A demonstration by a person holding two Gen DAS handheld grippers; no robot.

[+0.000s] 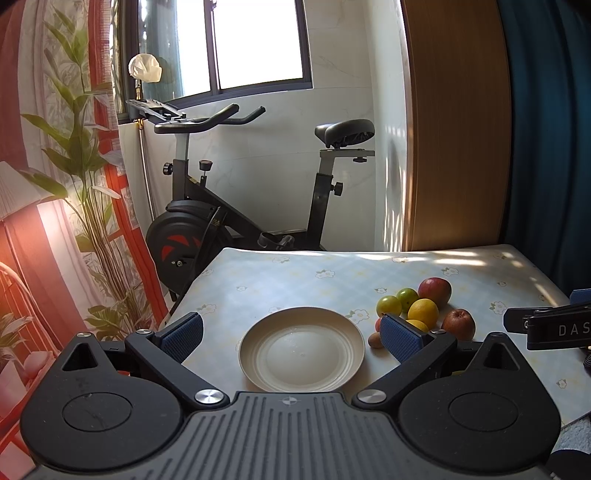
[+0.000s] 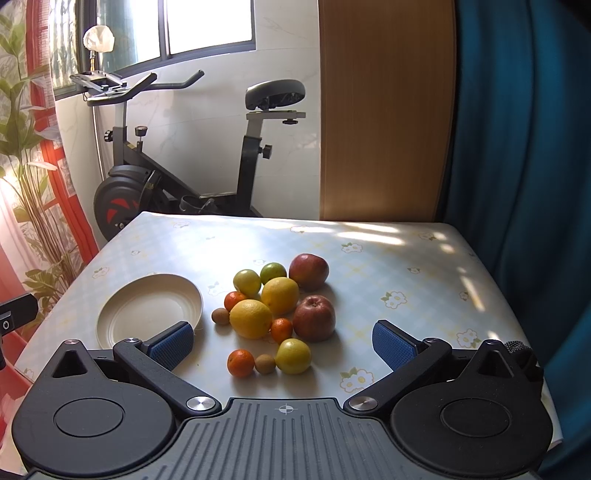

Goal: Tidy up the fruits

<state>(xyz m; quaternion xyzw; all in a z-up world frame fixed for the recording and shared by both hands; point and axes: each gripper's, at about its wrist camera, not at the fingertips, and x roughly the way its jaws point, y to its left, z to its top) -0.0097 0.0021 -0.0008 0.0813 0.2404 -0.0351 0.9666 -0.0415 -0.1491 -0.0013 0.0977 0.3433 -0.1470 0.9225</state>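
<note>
**Both tools spread wide over a desk of loose fruit**

Nearest the right wrist camera, the right tool [image 2: 282, 338] hangs with its blue pads far apart and nothing between them. The left tool [image 1: 291, 334] is just as wide and empty, poised over the cream plate [image 1: 301, 349], which holds nothing.

The desk [image 2: 388, 258] wears a pale checked cloth printed with small flowers, with patches of sunlight across its far edge. The fruit lies in a loose cluster just right of the plate. Closest are a small orange [image 2: 241, 363], a brown kiwi [image 2: 265, 363] touching it, and a yellow-green fruit [image 2: 293, 356]. Behind them sit a large lemon [image 2: 251, 318], a red apple [image 2: 314, 317] and a second small orange [image 2: 281, 330] between the two. Farther back come another lemon [image 2: 280, 295], a green lime [image 2: 273, 272] and a second red apple [image 2: 308, 271].

Beyond the desk stands a black exercise bike [image 2: 177, 166] against a white wall under a window [image 2: 207, 26]. A wooden panel [image 2: 384, 110] and a blue curtain [image 2: 517, 147] close the right side; a leafy plant [image 1: 85, 177] fills the left.
</note>
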